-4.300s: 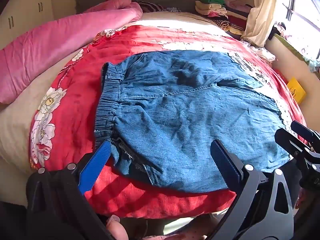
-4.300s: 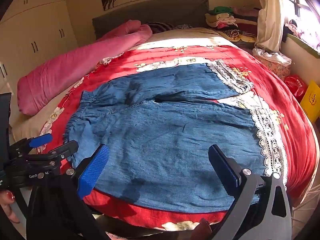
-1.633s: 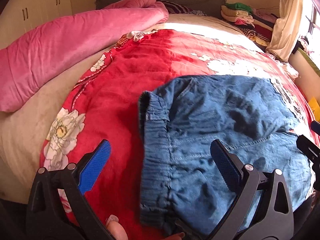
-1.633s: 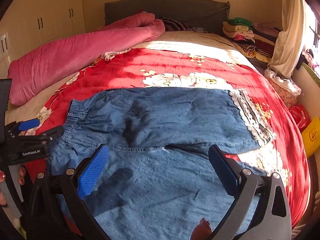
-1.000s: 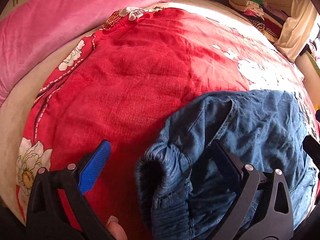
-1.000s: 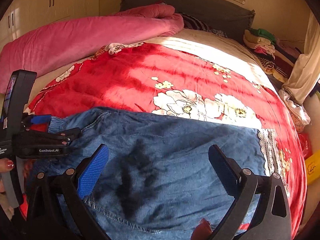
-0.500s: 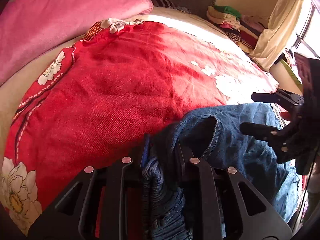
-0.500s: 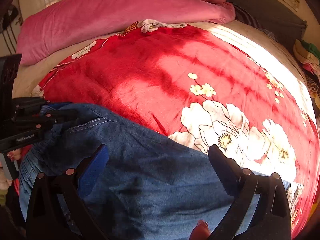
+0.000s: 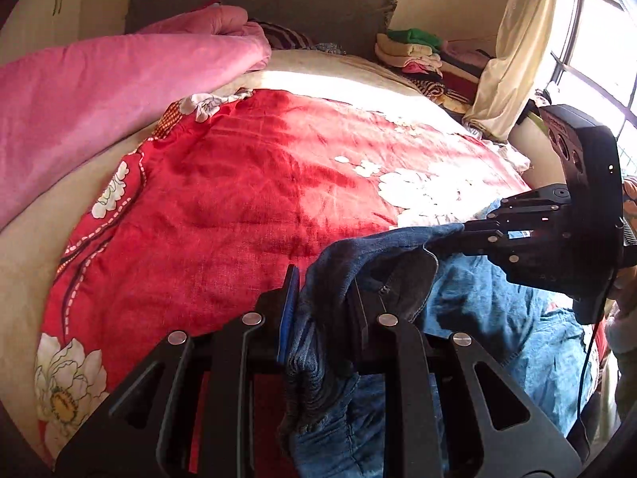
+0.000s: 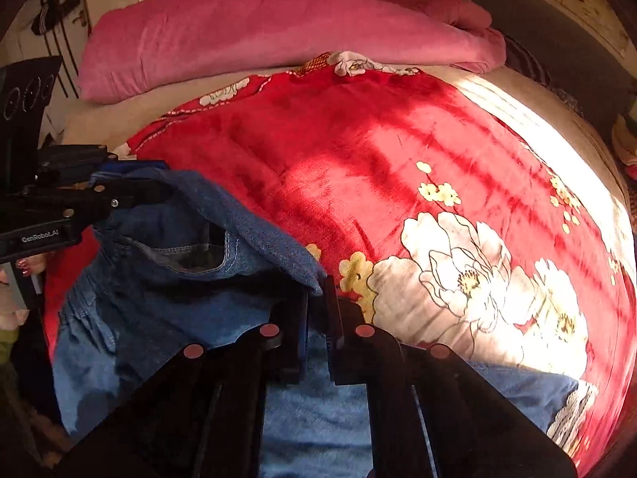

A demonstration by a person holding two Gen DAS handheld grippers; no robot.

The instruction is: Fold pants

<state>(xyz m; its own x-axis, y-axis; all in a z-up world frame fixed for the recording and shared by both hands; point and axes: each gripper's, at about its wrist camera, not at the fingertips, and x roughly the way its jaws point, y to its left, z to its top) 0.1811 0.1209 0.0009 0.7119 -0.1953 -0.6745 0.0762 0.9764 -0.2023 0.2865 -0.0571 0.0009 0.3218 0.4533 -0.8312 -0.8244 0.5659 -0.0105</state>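
Left claw (image 9: 322,314) clenched on the bunched elastic waistband of the denim pants (image 9: 497,318), blue pad (image 9: 290,310) pressed against the gathered fabric, jaws nearly together with cloth filling the gap. Seen from the right wrist at 9 o'clock as a dark linkage (image 10: 79,199) gripping the same waistband corner, cloth raised off the bed beneath it. Right claw (image 10: 316,318) clamped tight on a thin edge of the pants (image 10: 191,279), jaws just closed to almost nothing, denim fold pinched between them and peaking up toward 11 o'clock. Seen from the left wrist at 3 o'clock, same right claw (image 9: 469,235) nipping the upper hem, which stretches as a taut ridge from there down to the left claw. Pants hanging between the two grips, waist end lifted, remainder spread over the near edge of the bed toward 5 and 6 o'clock. Red floral blanket (image 9: 247,199) lying under and beyond the pants, filling the centre. Pink quilt (image 9: 99,91) rolled along 10 o'clock; stack of folded clothes (image 9: 414,51) at 1 o'clock by the curtain (image 9: 513,47). Part of a hand (image 10: 24,267) visible at 9 o'clock behind the left tool.
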